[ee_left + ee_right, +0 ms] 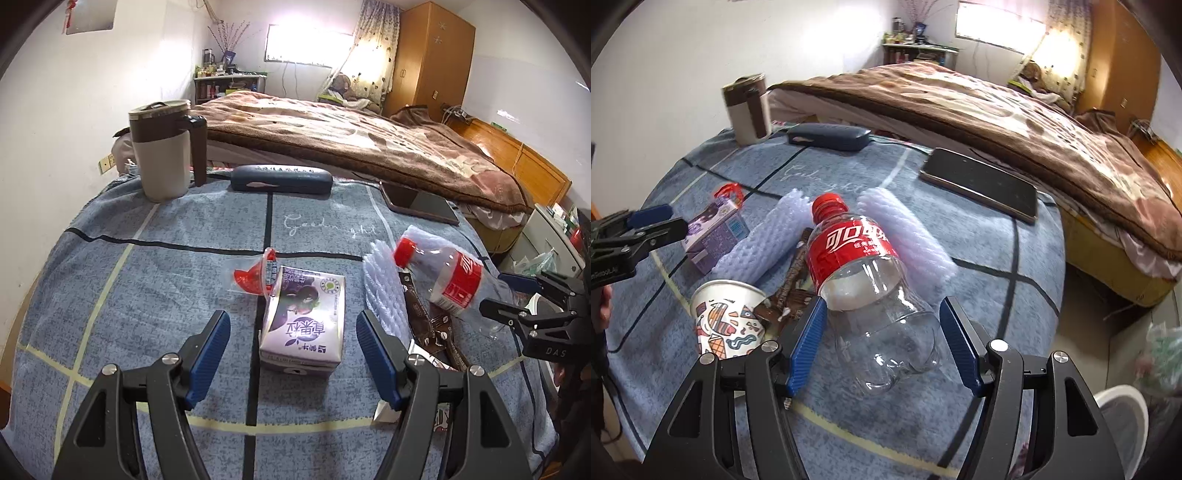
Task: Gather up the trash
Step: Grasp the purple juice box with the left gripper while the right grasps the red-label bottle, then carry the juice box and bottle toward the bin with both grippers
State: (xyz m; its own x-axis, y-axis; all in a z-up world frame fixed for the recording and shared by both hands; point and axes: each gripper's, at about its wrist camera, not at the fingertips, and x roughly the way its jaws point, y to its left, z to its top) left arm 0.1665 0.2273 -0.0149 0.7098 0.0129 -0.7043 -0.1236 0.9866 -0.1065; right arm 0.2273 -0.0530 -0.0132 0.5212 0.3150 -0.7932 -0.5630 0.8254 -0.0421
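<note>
blue tongs (882, 343) astride clear bottle (871, 280)

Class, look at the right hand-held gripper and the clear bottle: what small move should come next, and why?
Probably close the right hand-held gripper on the bottle: the empty bottle's clear lower body already lies between its open blue fingers, with a visible gap at the right finger.
</note>
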